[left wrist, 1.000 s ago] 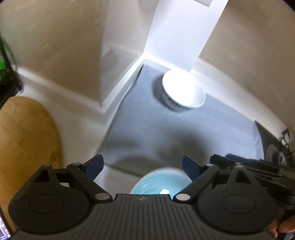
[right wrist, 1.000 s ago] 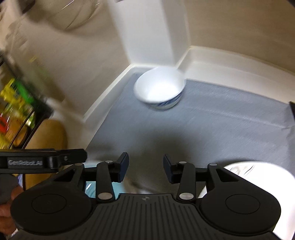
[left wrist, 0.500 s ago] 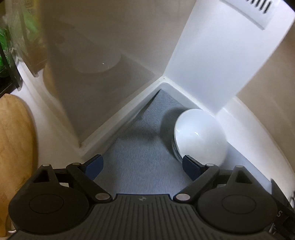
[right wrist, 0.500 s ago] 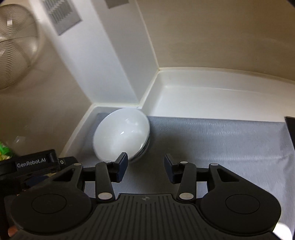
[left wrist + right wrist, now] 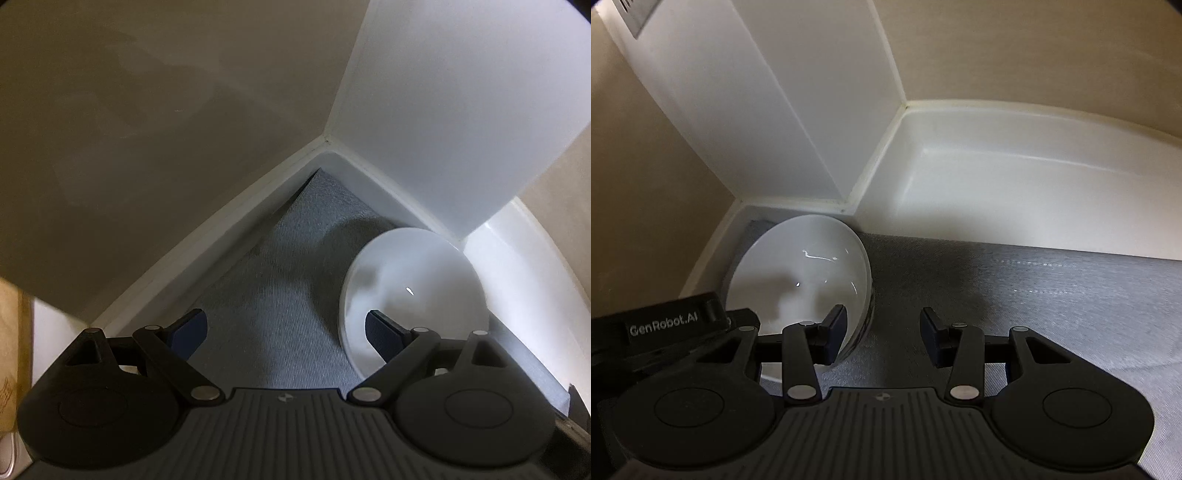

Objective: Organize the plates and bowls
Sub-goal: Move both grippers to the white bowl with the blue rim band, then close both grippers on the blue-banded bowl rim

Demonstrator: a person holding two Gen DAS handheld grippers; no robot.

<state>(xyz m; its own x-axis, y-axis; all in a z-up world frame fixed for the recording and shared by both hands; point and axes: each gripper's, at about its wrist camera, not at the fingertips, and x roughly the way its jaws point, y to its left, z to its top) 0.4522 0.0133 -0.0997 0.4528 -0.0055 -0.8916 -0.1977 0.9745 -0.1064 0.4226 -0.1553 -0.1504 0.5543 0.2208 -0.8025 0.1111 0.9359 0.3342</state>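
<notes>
Walls [image 5: 1015,55]: we've got smooth matte beige panels on both sides, meeting a flat white boxed column [image 5: 783,122] in the corner.
Desk [image 5: 1015,177]: glossy white surface with a rounded, moulded kerb running along the foot of the walls.
Mat [image 5: 284,295]: grey woven cloth, fine ribbed texture, lying flat on the desk with its pointed corner tucked right into the nook.
Bowl [image 5: 413,295]: round, deep, shiny white glazed ceramic, a couple of light glints inside. From the right wrist view we can just make out a darker band low on its outside [image 5: 870,306], too blurry for us to read a pattern. It sits upright on the mat, in the corner, close against the white column.
Left hand-held gripper [image 5: 286,328]: black ribbed plastic body, dark blue pads, fingers spread wide with nothing between them; its right fingertip [image 5: 384,332] shows in front of the bowl's inside.
Right hand-held gripper [image 5: 882,332]: same build, fingers partly apart and empty, hovering over the mat just right of the bowl.
</notes>
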